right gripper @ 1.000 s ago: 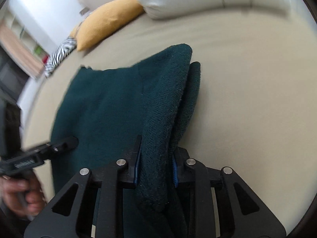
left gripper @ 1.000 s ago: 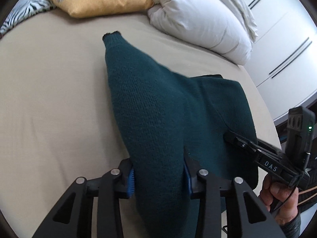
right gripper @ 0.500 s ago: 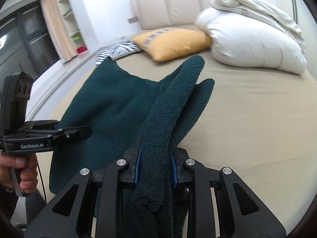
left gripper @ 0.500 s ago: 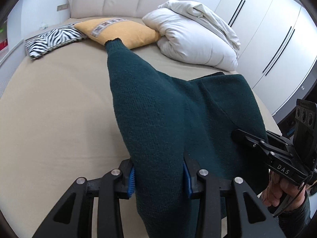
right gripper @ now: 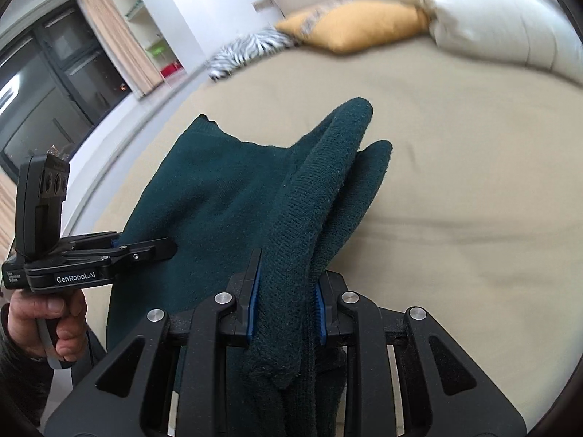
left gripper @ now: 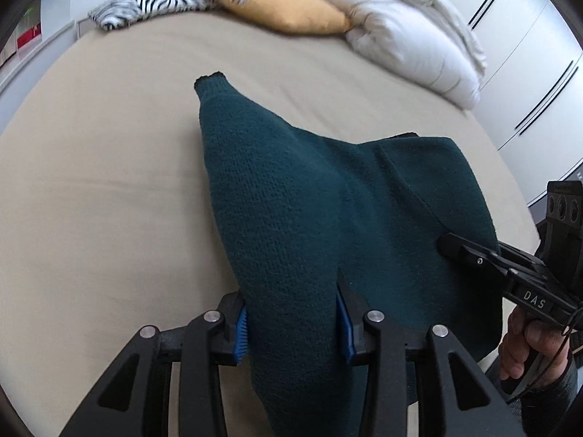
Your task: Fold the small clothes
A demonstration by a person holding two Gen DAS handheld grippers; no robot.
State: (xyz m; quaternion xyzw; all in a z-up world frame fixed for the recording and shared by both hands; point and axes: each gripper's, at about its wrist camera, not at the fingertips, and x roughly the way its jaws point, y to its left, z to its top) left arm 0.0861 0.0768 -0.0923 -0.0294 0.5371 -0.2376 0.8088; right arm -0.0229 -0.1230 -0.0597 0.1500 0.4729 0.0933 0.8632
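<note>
Dark green knit sweater (left gripper: 364,218) lying on the beige bed (left gripper: 91,200), near edge being lifted off the sheet, far part resting flat with one narrow sleeve end pointing up the mattress toward the pillows. Left gripper (left gripper: 291,324) clamping a thick bunch of knit between its blue pads (left gripper: 241,331) — closed on the sweater, cloth bulging up and over the jaws. Right gripper (right gripper: 286,309) likewise closed on the sweater, pinching a doubled ridge of fabric that is standing up in two rounded lobes ahead of the fingers. Both grips sitting on the near edge, well apart from each other, with the garment body sagging between. Judging the step as carrying this held edge forward over the flat part to make a fold. Doing it well probably meaning: keeping both grippers level and moving together so the edge stays taut and square, lifting enough that the hanging cloth clears the bed without dragging the far part, lowering onto the far edge before letting go — not dropping from height. Risk of a skewed crease, since the right side is holding a bunched double layer. Further out, yellow cushion (left gripper: 284,11), zebra-print cushion (left gripper: 145,3) and white pillows (left gripper: 408,40) at the headboard, well clear; white wardrobe doors (left gripper: 528,73) beyond the bed's right side.
</note>
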